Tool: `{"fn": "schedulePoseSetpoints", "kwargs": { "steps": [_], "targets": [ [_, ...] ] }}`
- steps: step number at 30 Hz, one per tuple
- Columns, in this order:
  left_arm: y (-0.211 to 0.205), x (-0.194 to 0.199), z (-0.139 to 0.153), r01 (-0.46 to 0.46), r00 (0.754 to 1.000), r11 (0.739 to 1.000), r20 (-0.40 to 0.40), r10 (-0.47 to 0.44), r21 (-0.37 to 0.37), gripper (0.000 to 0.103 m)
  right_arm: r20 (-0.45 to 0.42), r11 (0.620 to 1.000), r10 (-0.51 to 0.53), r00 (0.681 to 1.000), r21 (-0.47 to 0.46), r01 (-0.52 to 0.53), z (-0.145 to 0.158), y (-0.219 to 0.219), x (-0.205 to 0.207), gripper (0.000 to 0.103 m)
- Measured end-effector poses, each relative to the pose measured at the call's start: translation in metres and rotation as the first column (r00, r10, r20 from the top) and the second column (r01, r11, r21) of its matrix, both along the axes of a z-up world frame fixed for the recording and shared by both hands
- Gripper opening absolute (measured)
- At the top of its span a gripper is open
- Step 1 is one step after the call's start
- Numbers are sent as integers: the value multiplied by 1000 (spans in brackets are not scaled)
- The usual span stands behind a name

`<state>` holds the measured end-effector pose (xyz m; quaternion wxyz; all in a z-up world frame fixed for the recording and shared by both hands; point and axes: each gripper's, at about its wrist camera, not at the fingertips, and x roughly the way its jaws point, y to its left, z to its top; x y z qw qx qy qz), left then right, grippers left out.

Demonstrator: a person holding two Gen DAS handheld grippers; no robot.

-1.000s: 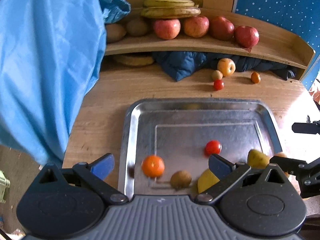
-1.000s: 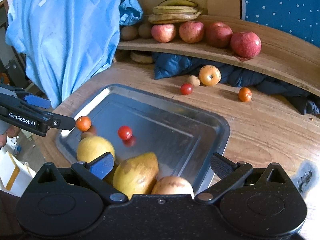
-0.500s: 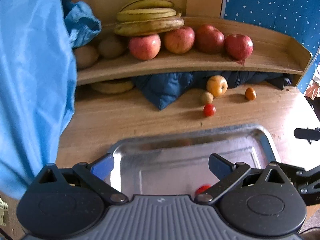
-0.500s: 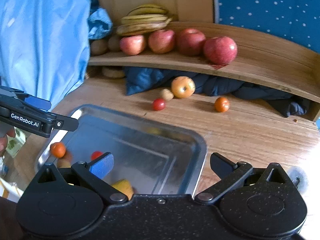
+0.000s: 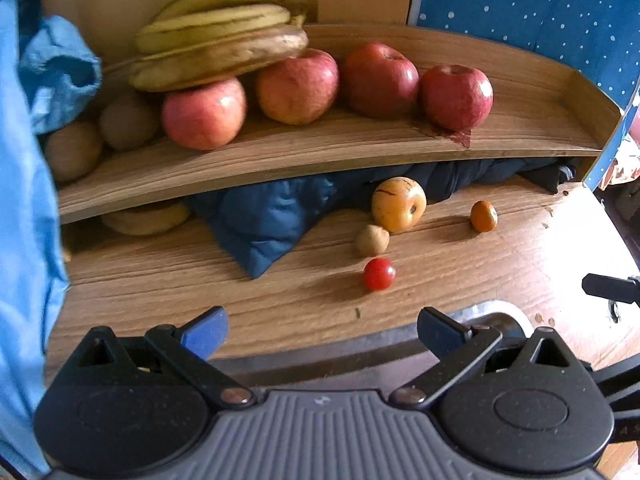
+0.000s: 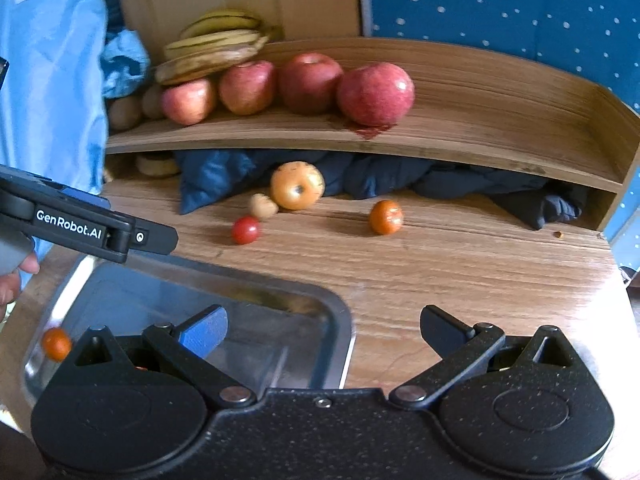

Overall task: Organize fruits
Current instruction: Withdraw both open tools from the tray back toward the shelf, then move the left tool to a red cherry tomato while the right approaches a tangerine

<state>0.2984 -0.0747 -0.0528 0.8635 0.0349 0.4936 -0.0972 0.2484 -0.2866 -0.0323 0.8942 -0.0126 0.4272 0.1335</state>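
On the wooden table lie a cherry tomato [image 5: 378, 273] [image 6: 246, 230], a small brown fruit [image 5: 372, 240] [image 6: 263, 206], a yellow apple [image 5: 398, 204] [image 6: 297, 185] and a small orange [image 5: 483, 216] [image 6: 385, 216]. The upper shelf [image 5: 320, 148] holds several red apples [image 5: 297, 86] [image 6: 375, 93], bananas [image 5: 220, 46] and brown fruits [image 5: 72, 150]. My left gripper [image 5: 320, 330] is open and empty above the metal tray's far rim [image 5: 492, 312]. My right gripper [image 6: 322, 330] is open and empty over the tray's right corner [image 6: 340, 320]; a small orange [image 6: 56, 343] lies in the tray.
A dark blue padded cloth [image 5: 272, 216] [image 6: 440, 178] is stuffed under the shelf behind the loose fruit. Light blue fabric [image 5: 24, 200] hangs at the left. The left gripper's body [image 6: 80, 224] reaches in from the left, held by a hand [image 6: 16, 276].
Both grippers have moved forward and tilted up from the tray toward the shelf. The fruit in the tray has mostly dropped out of view; the loose fruit on the table looks closer.
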Motion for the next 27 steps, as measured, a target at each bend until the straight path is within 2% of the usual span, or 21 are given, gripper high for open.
{"fn": "schedulePoseSetpoints", "kwargs": {
  "steps": [6, 12, 17, 22, 27],
  "targets": [
    [-9, 20, -16, 31, 999, 999, -22, -31, -6, 102, -7, 994, -85, 996, -67, 84, -8, -9, 23, 102],
    [-16, 30, -27, 71, 997, 997, -31, -72, -13, 102, -2, 987, -137, 991, -82, 137, -12, -21, 47, 102],
    [-23, 35, -34, 108, 994, 994, -32, -108, -17, 102, -5, 989, -132, 991, -63, 131, -15, -22, 65, 100],
    [-29, 37, -39, 143, 989, 989, -29, -144, -21, 95, -10, 991, -121, 993, -63, 120, -19, -19, 80, 91],
    [-33, 40, -41, 160, 987, 986, -27, -161, -36, 82, -16, 992, -107, 994, -67, 105, -22, -18, 94, 83]
  ]
}}
